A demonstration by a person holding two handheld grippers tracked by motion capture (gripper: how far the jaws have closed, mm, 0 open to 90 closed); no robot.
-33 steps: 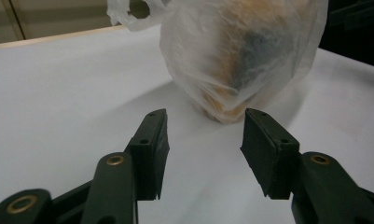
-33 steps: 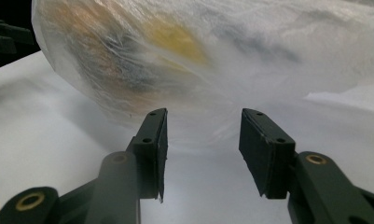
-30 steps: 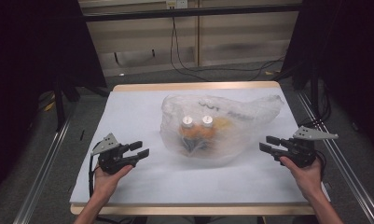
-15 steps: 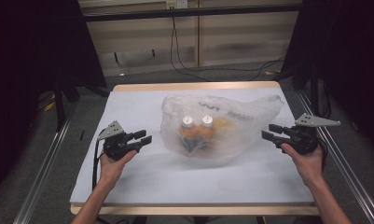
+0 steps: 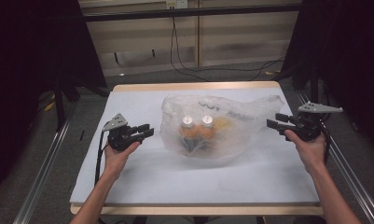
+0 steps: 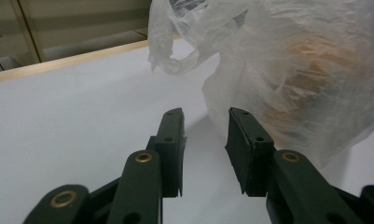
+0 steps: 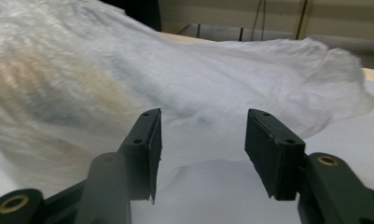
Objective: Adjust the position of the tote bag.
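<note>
The bag (image 5: 217, 123) is lying near the middle of the tabletop (image 5: 142, 177), a bit toward the far edge. It's clear, thin plastic, heavily crumpled, w/ dark print showing on its far-right part. A loose tail of film is trailing off toward the right edge. Inside, two bottles (image 5: 197, 122) w/ white caps are standing side by side, orange contents glowing through the film; something dark is sitting just below them, too blurred to ID.

In the left gripper view the bag (image 6: 287, 70) is bulging at right, milky and wrinkled, orange patch inside, w/ a twisted flap rising at its top left. In the right gripper view the bag (image 7: 128, 79) is spreading across the whole width, orange tint at left, thin flat tail at right.

Left gripper (image 5: 147, 131) is hovering near the left edge, just beside the bag's left side, not touching it. Its jaws are standing at a narrow gap w/ nothing between them, and have just been closing.

Right gripper (image 5: 274, 120) is hovering near the right edge, tips pointing at the bag's tail, close to it. Its jaws are standing fairly wide, empty, and have just been opening. Both are being held by the person's hands coming in from the near edge.
</note>
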